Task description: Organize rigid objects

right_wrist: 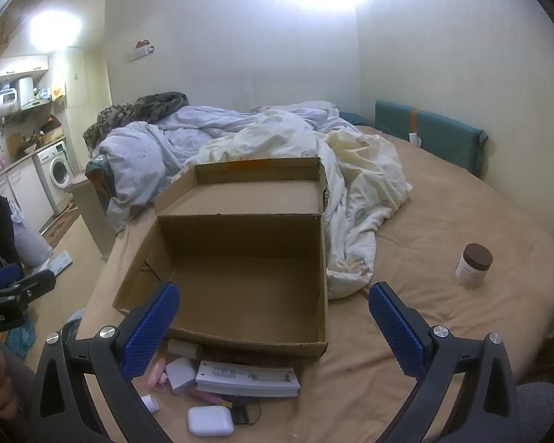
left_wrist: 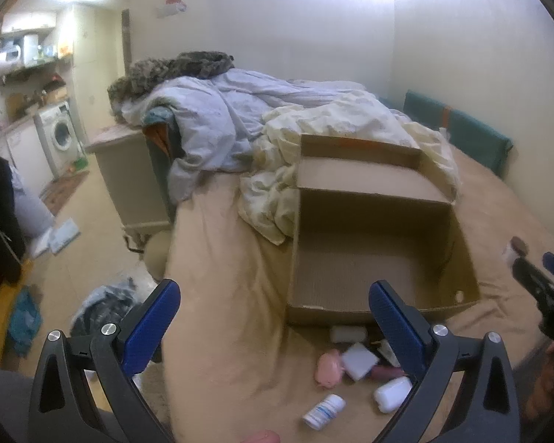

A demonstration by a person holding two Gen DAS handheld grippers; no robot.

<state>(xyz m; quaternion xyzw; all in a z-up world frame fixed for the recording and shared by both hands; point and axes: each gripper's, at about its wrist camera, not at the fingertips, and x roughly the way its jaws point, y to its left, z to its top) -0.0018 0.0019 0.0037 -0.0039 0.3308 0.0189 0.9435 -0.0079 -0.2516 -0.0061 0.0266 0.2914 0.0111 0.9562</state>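
An open, empty cardboard box (left_wrist: 380, 269) sits on the tan bed; it also shows in the right wrist view (right_wrist: 240, 280). In front of it lie small items: a pink toy (left_wrist: 329, 366), a white block (left_wrist: 358, 361), a white case (left_wrist: 392, 393), a pill bottle (left_wrist: 323, 410). The right wrist view shows a white remote-like device (right_wrist: 247, 378), a white case (right_wrist: 209, 420) and a grey-white block (right_wrist: 181, 373). A brown-lidded jar (right_wrist: 473, 264) stands apart at the right. My left gripper (left_wrist: 273, 317) and right gripper (right_wrist: 273, 317) are both open and empty, above the items.
Rumpled duvets (right_wrist: 277, 140) are piled behind the box. A teal cushion (right_wrist: 428, 134) leans on the far wall. Left of the bed the floor (left_wrist: 74, 258) holds clothes and papers, with a bedside cabinet (left_wrist: 133, 181) and a washing machine (left_wrist: 59, 136).
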